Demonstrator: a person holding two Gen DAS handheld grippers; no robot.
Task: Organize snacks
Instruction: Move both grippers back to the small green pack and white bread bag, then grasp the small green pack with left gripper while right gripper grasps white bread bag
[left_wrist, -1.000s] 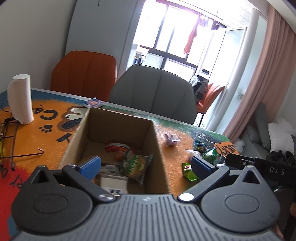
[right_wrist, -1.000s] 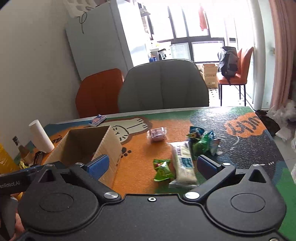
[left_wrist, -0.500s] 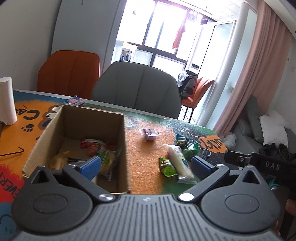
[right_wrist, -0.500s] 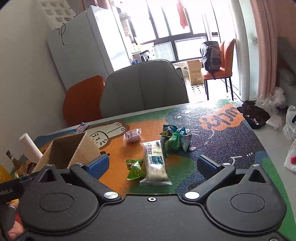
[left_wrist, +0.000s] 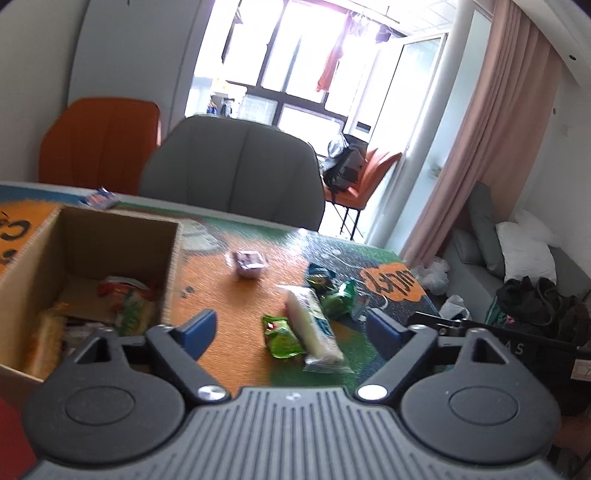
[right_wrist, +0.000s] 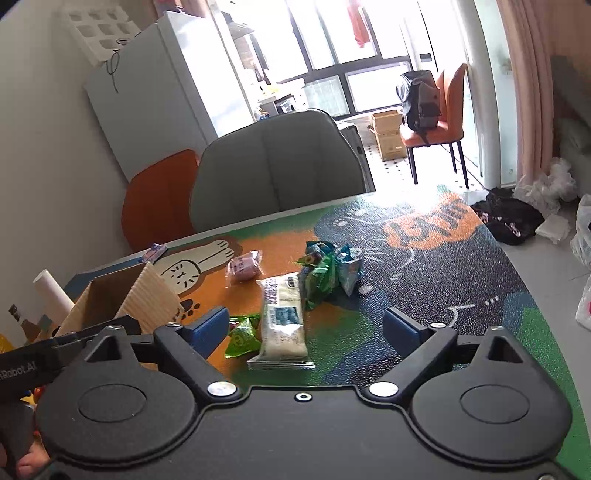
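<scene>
Several snack packets (right_wrist: 282, 321) lie beside cardboard box (left_wrist: 173, 258).

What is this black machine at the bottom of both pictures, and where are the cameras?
No robot: a person carries one hand-held gripper in each hand, with a camera looking along its blue-tipped fingers. One picture comes from the left gripper, the other from the right gripper. Both jaws are closing with nothing between them. On the colourful table mat lie a long white snack packet, a small green packet, a purple packet, more green and blue packets, and a cardboard box already holding snacks.
</scene>
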